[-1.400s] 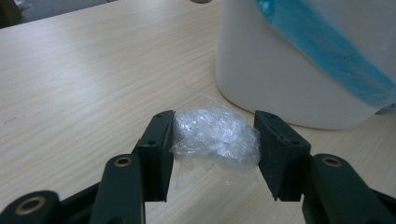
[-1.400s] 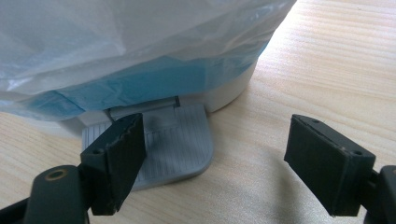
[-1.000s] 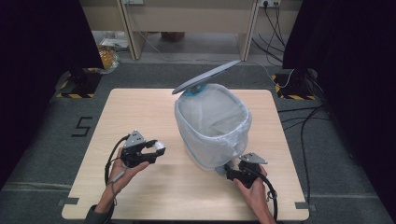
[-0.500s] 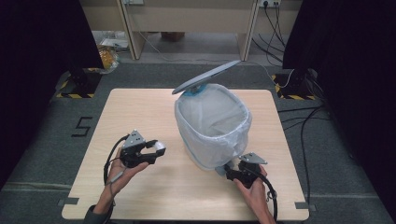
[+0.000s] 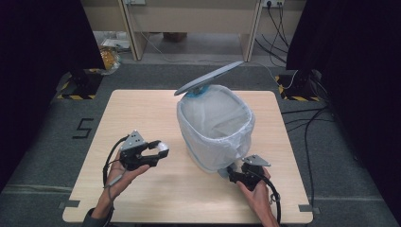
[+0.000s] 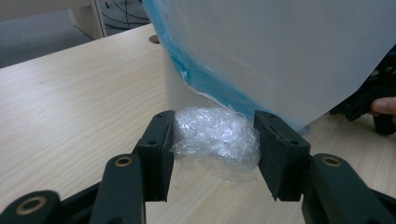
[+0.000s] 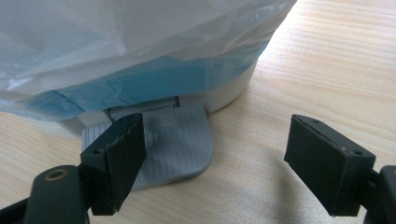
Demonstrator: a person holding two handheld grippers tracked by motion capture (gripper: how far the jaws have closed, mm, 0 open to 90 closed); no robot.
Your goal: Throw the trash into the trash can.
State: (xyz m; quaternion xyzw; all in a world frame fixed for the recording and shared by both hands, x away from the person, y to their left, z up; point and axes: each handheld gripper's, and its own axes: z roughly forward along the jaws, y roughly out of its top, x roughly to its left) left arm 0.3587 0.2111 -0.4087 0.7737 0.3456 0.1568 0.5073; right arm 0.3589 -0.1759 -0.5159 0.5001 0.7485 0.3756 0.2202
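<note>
A pedal bin [image 5: 215, 127] lined with a white bag stands in the middle of the table, its grey lid [image 5: 208, 78] raised at the back. Left of the bin, above the table, my left gripper [image 5: 160, 151] is shut on a wad of crumpled clear plastic [image 6: 217, 137], held between both jaws. The bag's white and blue side [image 6: 280, 56] hangs just beyond that wad. My right gripper [image 5: 228, 173] is at the bin's near base and stands open [image 7: 219, 135]. One of its jaws lies on the grey ribbed pedal [image 7: 173, 144], and the other is over bare wood.
The wooden table [image 5: 142, 113] has bare room left of and in front of the bin. Cables trail from both grippers toward the near edge. Beyond the table are grey floor, desk legs and dark curtains on both sides.
</note>
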